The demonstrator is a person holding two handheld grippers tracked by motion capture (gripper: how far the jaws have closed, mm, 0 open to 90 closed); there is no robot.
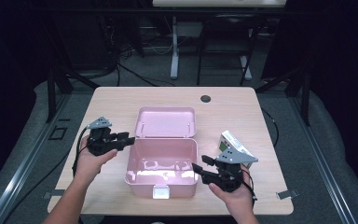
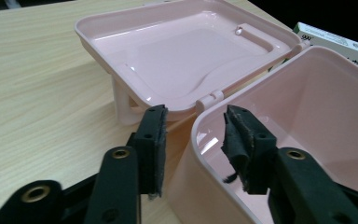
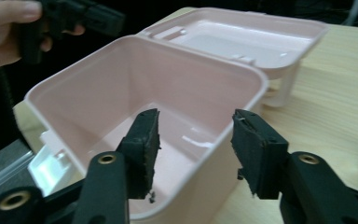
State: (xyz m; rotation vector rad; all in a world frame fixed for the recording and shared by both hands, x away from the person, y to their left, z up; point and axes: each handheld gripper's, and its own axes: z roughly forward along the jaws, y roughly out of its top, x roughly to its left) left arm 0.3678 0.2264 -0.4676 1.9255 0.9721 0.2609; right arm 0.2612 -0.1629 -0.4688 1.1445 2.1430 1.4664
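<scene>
Pink box (image 1: 162,164) sits mid-counter (image 1: 121,100), near the front edge, with the lid (image 1: 166,122) swung fully back and lying flat behind the hinge. Box looks empty inside. Left gripper (image 1: 129,138) is at the box's left rim, jaws apart, straddling the wall without pressing it. Right gripper (image 1: 196,167) is at the right rim, jaws likewise apart, nothing clamped. Small carton (image 1: 233,144) stands to the right of the box, just behind the right gripper, untouched. Judgement: opening is done; loading the carton into the box is probably still to do.
</scene>
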